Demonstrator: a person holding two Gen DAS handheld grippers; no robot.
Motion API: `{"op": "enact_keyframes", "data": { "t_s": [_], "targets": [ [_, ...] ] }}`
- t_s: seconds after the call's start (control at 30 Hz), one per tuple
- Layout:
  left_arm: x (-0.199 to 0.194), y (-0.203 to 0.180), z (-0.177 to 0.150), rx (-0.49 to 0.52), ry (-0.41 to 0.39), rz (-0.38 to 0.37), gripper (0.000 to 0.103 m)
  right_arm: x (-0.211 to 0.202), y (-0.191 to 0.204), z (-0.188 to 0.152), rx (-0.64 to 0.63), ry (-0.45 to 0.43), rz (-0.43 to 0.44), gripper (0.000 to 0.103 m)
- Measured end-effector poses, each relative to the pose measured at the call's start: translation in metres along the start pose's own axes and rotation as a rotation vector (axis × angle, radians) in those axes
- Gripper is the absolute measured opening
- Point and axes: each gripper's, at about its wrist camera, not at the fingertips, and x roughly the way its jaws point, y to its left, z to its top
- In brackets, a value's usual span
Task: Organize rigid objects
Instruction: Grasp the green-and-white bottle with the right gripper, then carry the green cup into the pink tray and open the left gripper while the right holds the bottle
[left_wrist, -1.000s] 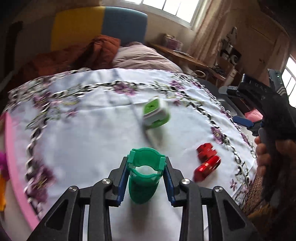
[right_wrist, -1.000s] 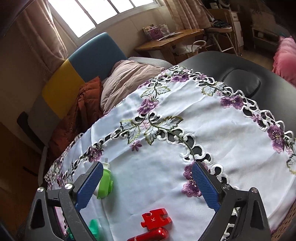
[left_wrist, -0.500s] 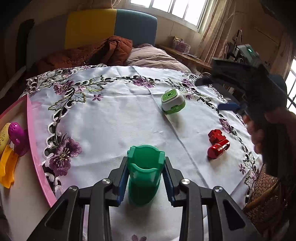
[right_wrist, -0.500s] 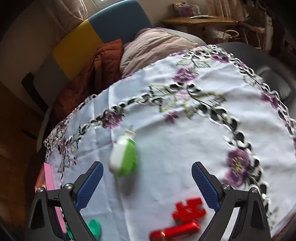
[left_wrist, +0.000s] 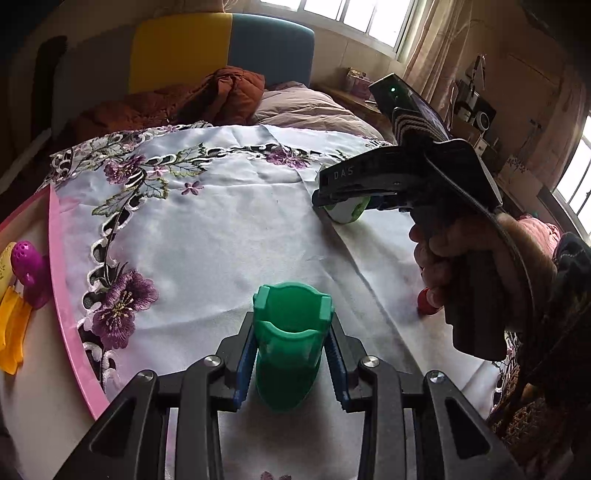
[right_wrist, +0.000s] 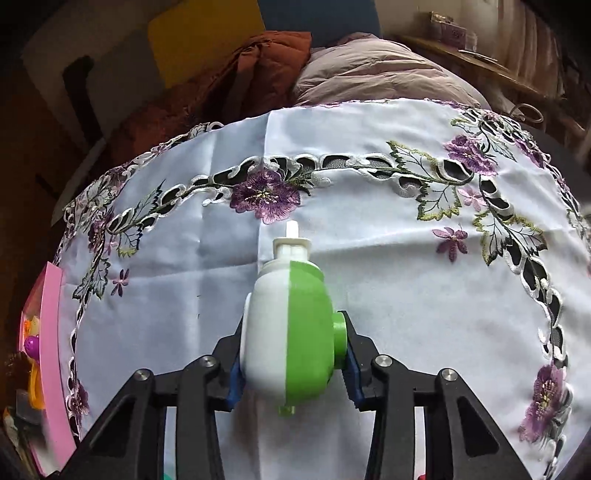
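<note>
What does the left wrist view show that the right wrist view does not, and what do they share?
Left wrist only: the left gripper shut on the green cup, the hand holding the right gripper, and a red piece behind it.
Right wrist only: the right gripper, its jaws just closed, clamping the white-and-green object, whose white nozzle points away.
Both: the embroidered tablecloth and the pink tray.

The left gripper clamps a green cup above the white embroidered cloth. Farther right, the right gripper is at a white-green toy. A pink tray lies left.
</note>
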Motion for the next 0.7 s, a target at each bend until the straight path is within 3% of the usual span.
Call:
{"op": "enact_keyframes", "data": {
  "t_s": [0.13, 0.2, 0.4, 0.53, 0.63, 0.67, 0.7],
  "targets": [
    [0.001, -0.002, -0.001, 0.004, -0.004, 0.010, 0.035, 0.002, -0.002, 0.003, 0.005, 0.005, 0.012, 0.046],
    [0.001, -0.001, -0.002, 0.001, -0.006, 0.013, 0.035, 0.003, -0.004, 0.006, 0.015, 0.008, 0.030, 0.055],
    [-0.001, -0.004, -0.002, 0.011, -0.004, 0.030, 0.035, 0.004, -0.002, 0.012, 0.042, 0.016, 0.073, 0.063],
    [-0.006, -0.005, -0.003, 0.014, -0.002, 0.032, 0.035, 0.003, -0.004, 0.014, 0.068, 0.020, 0.092, 0.063],
    [-0.014, -0.006, -0.003, 0.015, -0.017, 0.034, 0.035, 0.002, -0.004, 0.013, 0.062, 0.009, 0.077, 0.056],
    [-0.016, -0.006, -0.003, 0.014, -0.020, 0.034, 0.035, 0.002, -0.004, 0.013, 0.055, 0.003, 0.063, 0.043],
    [-0.019, -0.006, -0.003, 0.013, -0.025, 0.033, 0.035, 0.003, -0.004, 0.013, 0.046, 0.000, 0.054, 0.042]
  ]
}}
